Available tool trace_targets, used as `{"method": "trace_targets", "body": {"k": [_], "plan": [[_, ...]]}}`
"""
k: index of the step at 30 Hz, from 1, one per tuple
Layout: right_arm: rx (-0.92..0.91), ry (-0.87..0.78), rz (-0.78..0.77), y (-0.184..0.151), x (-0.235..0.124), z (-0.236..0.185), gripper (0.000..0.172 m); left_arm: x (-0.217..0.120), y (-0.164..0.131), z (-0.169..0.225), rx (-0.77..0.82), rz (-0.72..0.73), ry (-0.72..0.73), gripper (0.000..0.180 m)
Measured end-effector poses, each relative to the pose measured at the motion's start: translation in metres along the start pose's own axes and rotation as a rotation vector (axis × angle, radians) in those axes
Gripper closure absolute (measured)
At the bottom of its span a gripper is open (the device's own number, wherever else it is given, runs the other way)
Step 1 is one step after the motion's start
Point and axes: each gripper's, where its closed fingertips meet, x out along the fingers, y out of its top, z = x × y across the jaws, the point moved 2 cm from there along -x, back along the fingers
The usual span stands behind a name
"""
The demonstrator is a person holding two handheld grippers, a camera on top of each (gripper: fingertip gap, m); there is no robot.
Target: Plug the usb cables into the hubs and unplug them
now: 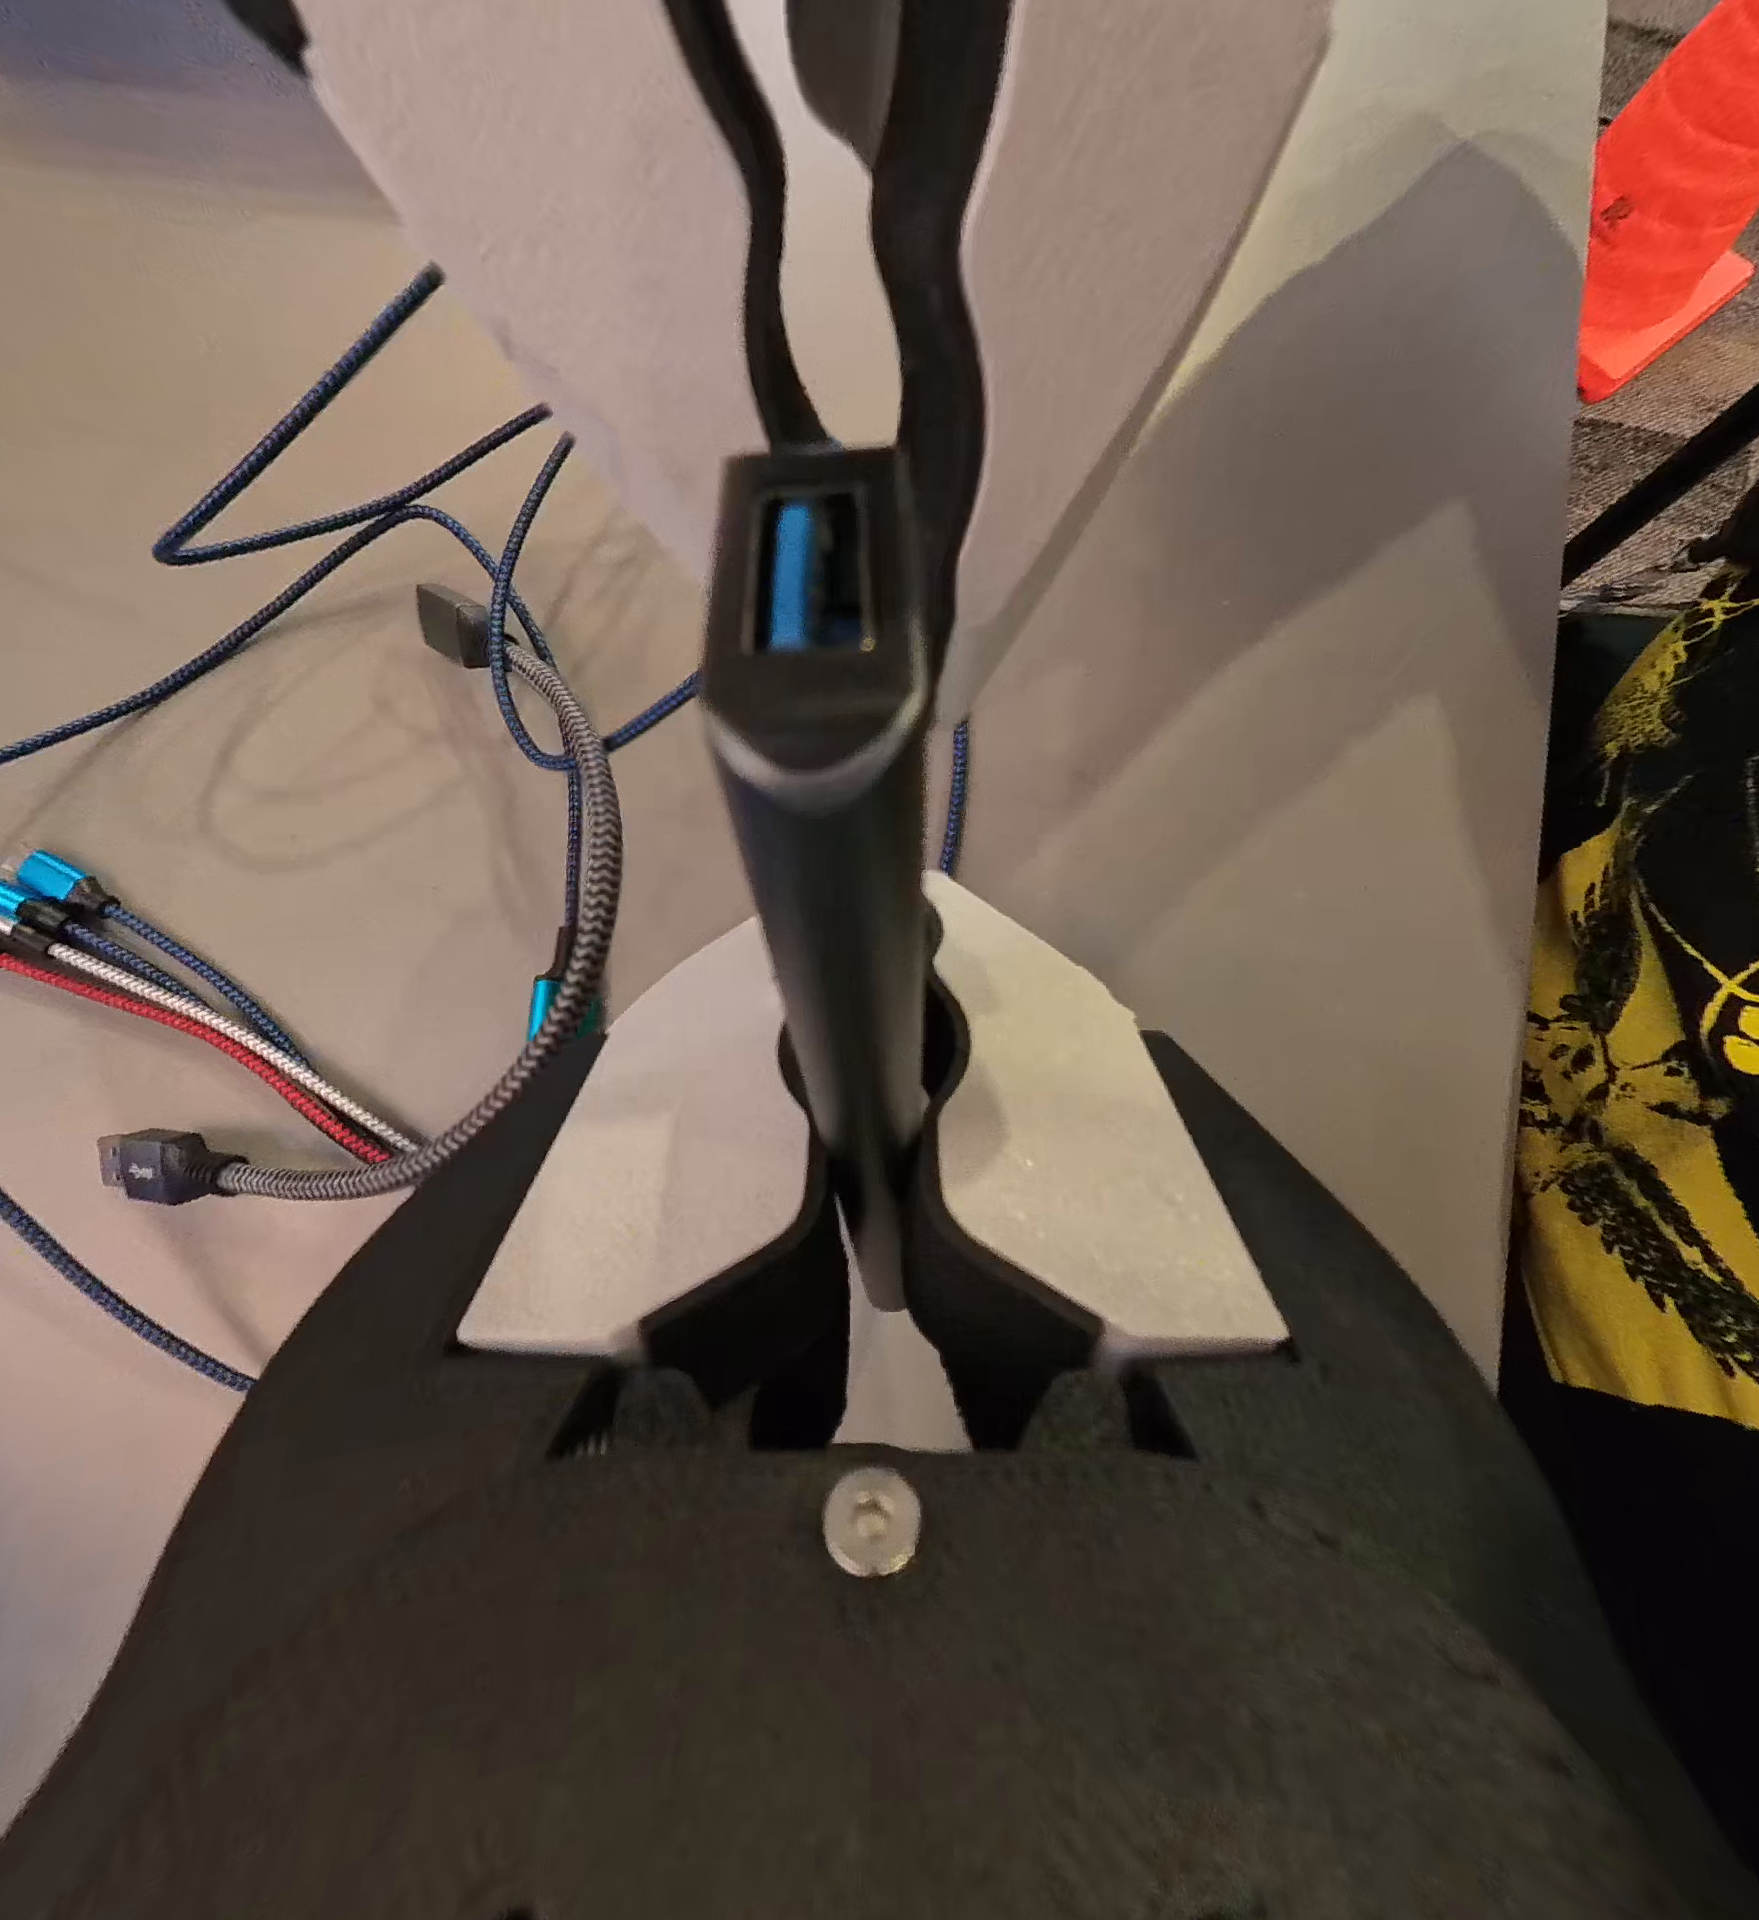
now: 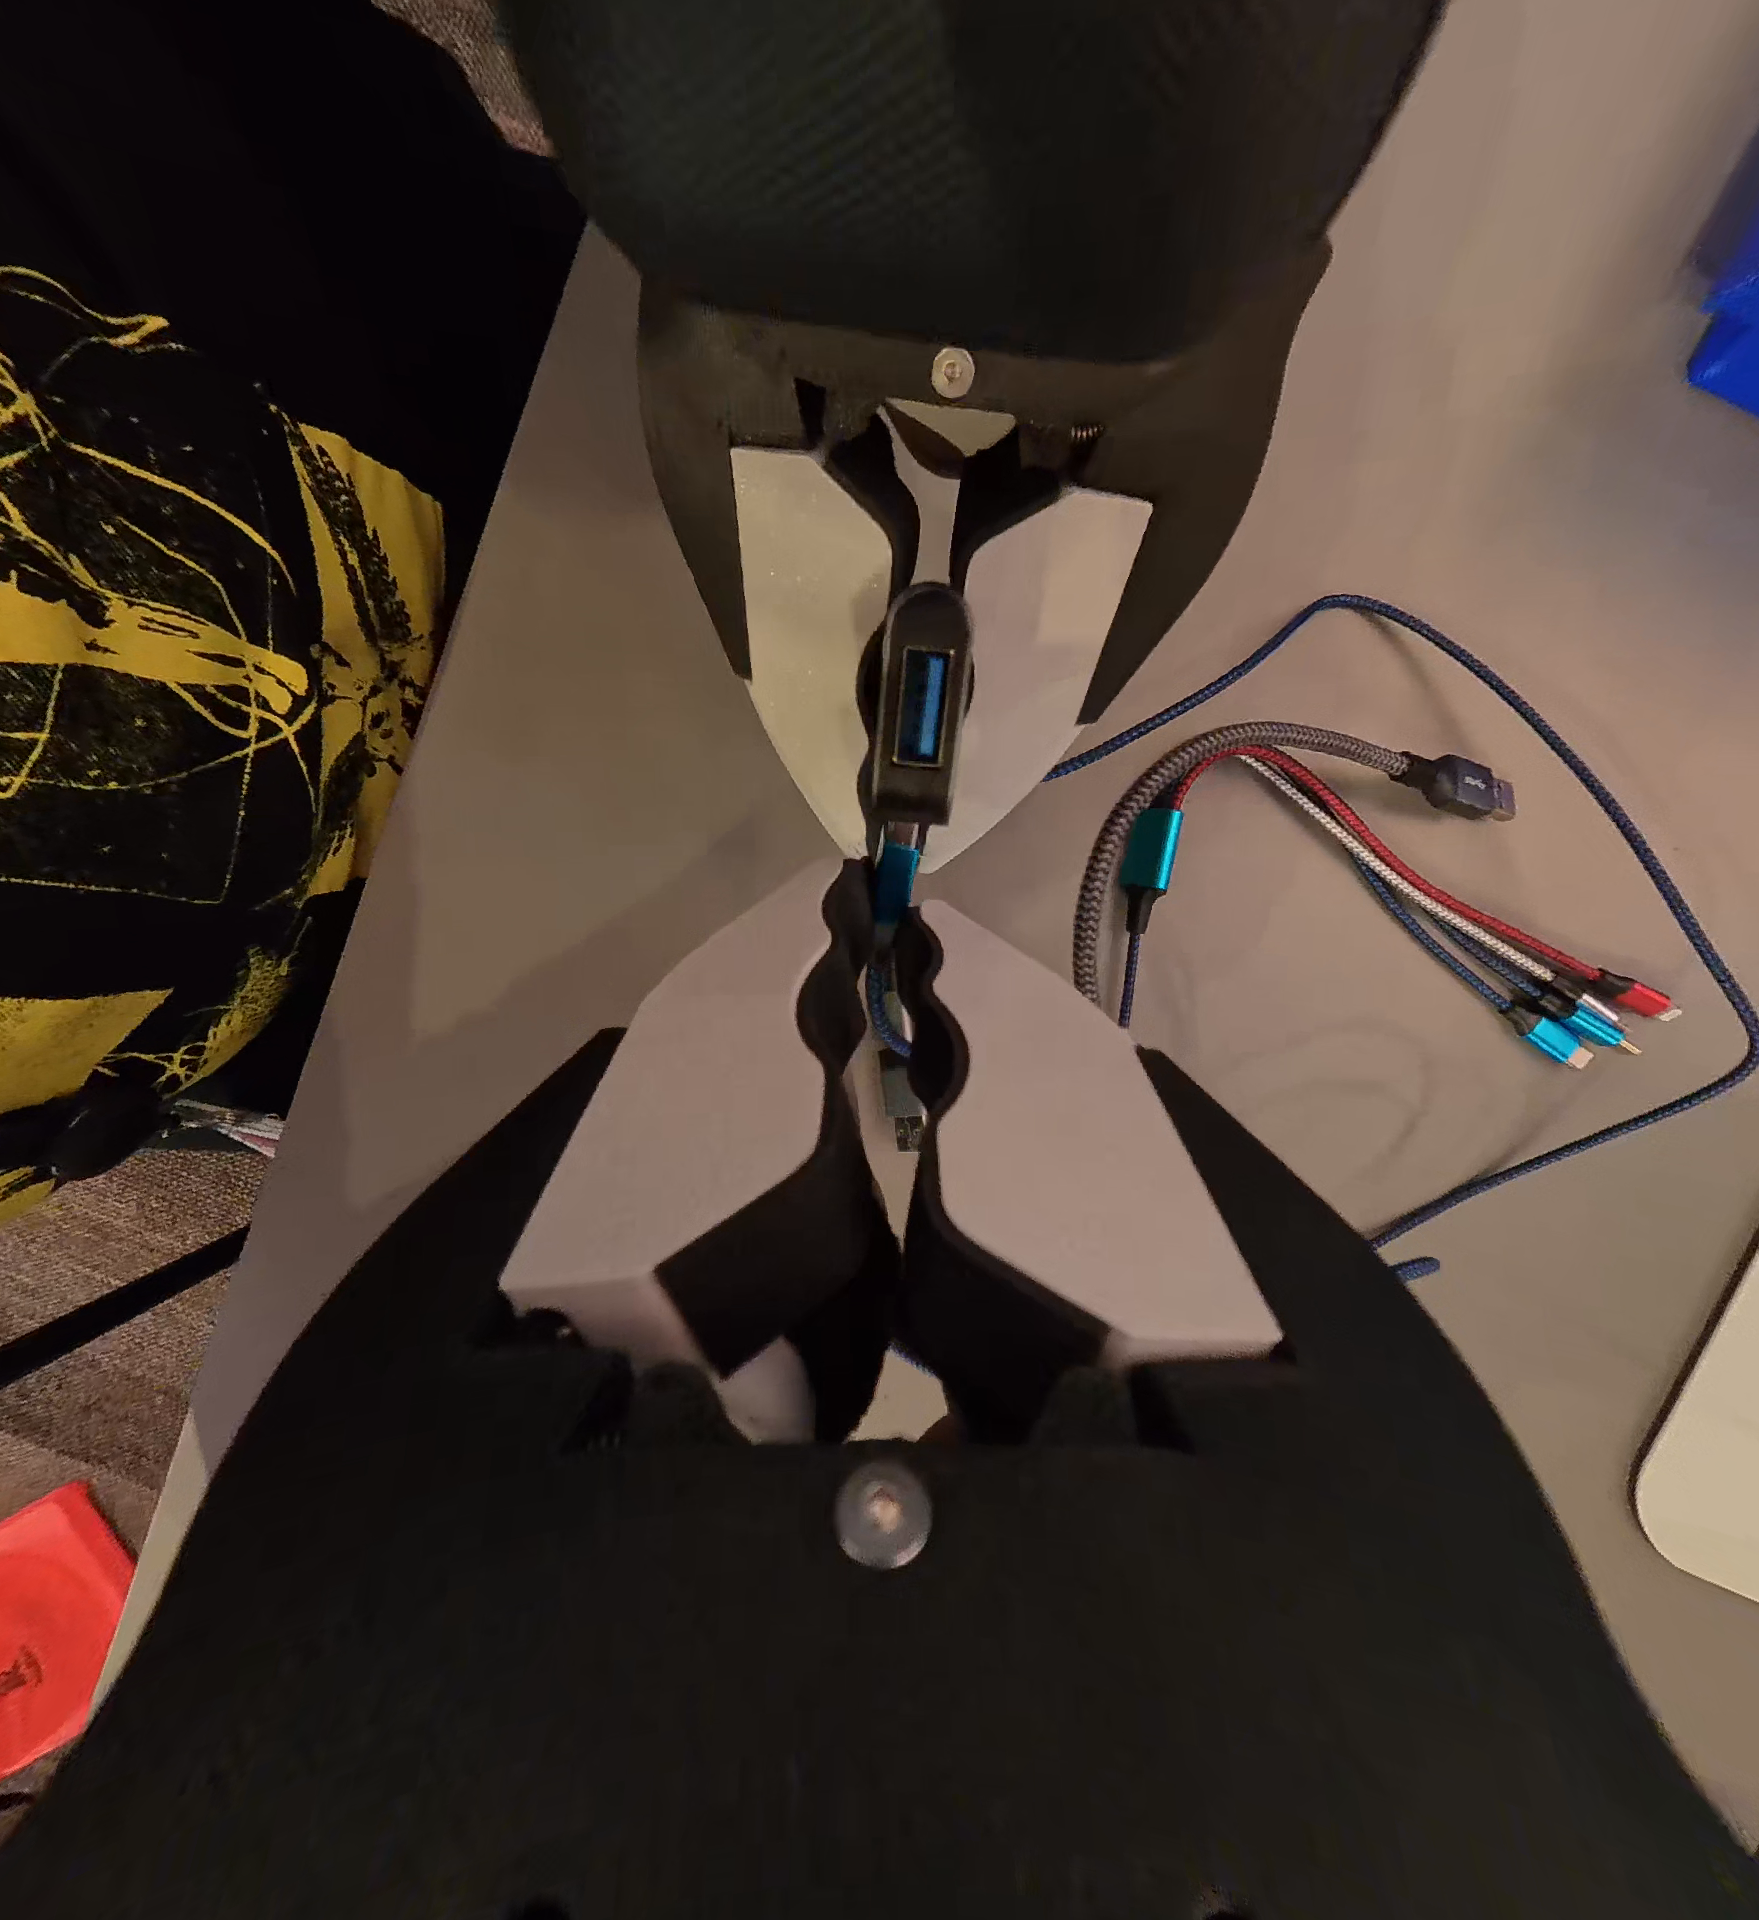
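Dark hub (image 2: 919,717) held in mid-air above the grey table (image 2: 584,727), blue port facing up — clamped between the nearly closed pads of the left gripper (image 1: 859,1049). Meeting its end, a blue-shelled plug (image 2: 896,878) on a blue braided cable (image 2: 1633,758), pinched in the almost shut right gripper (image 2: 885,935). Off to the side, flat on the table — a multi-headed braided cable (image 2: 1374,842). Beyond the table edge, a black-and-yellow shirt (image 2: 127,623).

Black hub (image 1: 823,727), blue port insert, between pale-grey fingers of left hand-held gripper (image 1: 859,1049). Teal plug (image 2: 896,873) on blue braided cable at right hand-held gripper (image 2: 880,935). Beside it: red, white, blue, grey-zigzag braided cables (image 2: 1374,883). Beige table (image 2: 1374,1351). Black-yellow splatter shirt (image 2: 127,623).
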Motion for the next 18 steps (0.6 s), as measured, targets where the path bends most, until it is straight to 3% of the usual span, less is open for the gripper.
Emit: {"method": "trace_targets", "body": {"k": [3, 4, 6, 10, 14, 18], "plan": [[0.005, 0.026, 0.131, 0.019, -0.011, -0.004, 0.172, 0.012, -0.008, 0.005, 0.024, -0.057, -0.016, 0.169], [-0.005, 0.032, 0.145, 0.024, -0.016, -0.006, 0.172, 0.015, -0.002, 0.008, 0.009, -0.012, -0.026, 0.170], [-0.017, 0.010, 0.152, 0.022, -0.021, -0.006, 0.172, 0.010, 0.004, -0.003, 0.020, 0.001, 0.051, 0.170], [0.036, -0.004, 0.211, 0.015, -0.020, 0.007, 0.172, 0.014, 0.000, -0.008, -0.059, 0.018, 0.010, 0.171], [0.130, -0.119, 0.209, -0.018, -0.033, 0.018, 0.172, 0.005, -0.009, -0.019, -0.097, 0.022, 0.028, 0.171], [0.119, -0.114, 0.183, -0.047, -0.031, -0.007, 0.172, 0.002, -0.010, -0.022, -0.114, 0.019, 0.028, 0.170]]}}
